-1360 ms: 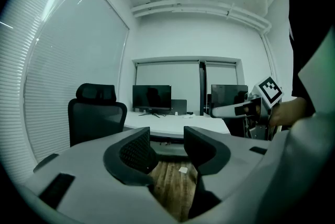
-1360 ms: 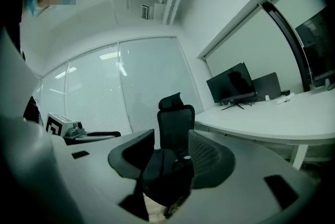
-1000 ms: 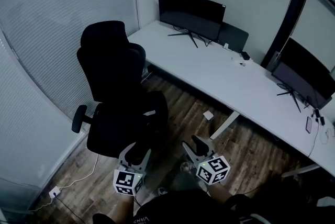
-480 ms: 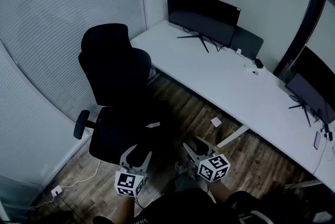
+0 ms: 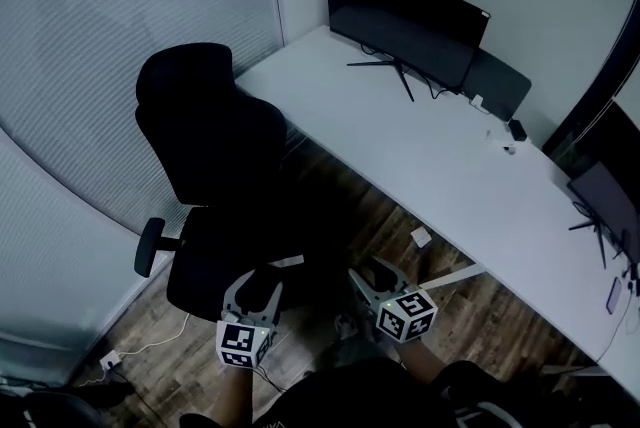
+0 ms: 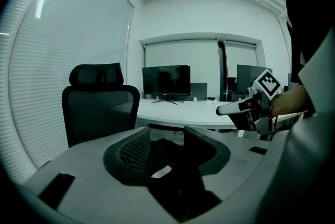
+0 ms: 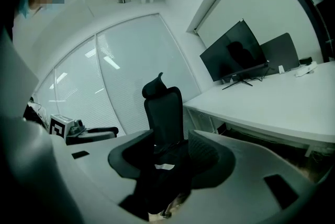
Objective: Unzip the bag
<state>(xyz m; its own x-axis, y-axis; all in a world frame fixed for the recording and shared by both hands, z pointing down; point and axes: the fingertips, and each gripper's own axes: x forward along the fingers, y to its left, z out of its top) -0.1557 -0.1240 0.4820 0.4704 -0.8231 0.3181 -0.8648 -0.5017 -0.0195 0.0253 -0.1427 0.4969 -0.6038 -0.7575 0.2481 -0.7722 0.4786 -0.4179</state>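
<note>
Office room, wood floor (image 5: 400,246), frosted blinds on the wall behind.

**Change:** over the last second the head view has swung. The chair and worktop sit further left and lower in frame than before, and the monitor has slid right. Both grippers have stayed low at the bottom edge and barely moved relative to the body. So this is likely the approach only: unzipping has not started and nothing has been touched.

**Left gripper** (image 5: 254,282): jaws spread, nothing clamped. It sits just short of the seat's front edge.

**Right gripper** (image 5: 371,272): jaws also spread and empty. It hangs over the floor, to the right of the left gripper.

**Bag** (image 6: 170,157): a black, soft-looking mass seen through both jaw gaps.
- It appears to lie on the seat of the office chair (image 5: 215,146).
- It is black on black, so its edges are hard to separate from the seat.
- A small white tag (image 5: 288,262) is the only clear mark on it.
- The zip line and puller cannot be made out in any view, so open or shut cannot be told.
- A judgement: it looks limp and will probably need one gripper to hold it while the other pulls.

**Further off:** a white worktop (image 5: 430,156) runs diagonally, with a dark monitor (image 5: 405,11) at its far end.
</note>
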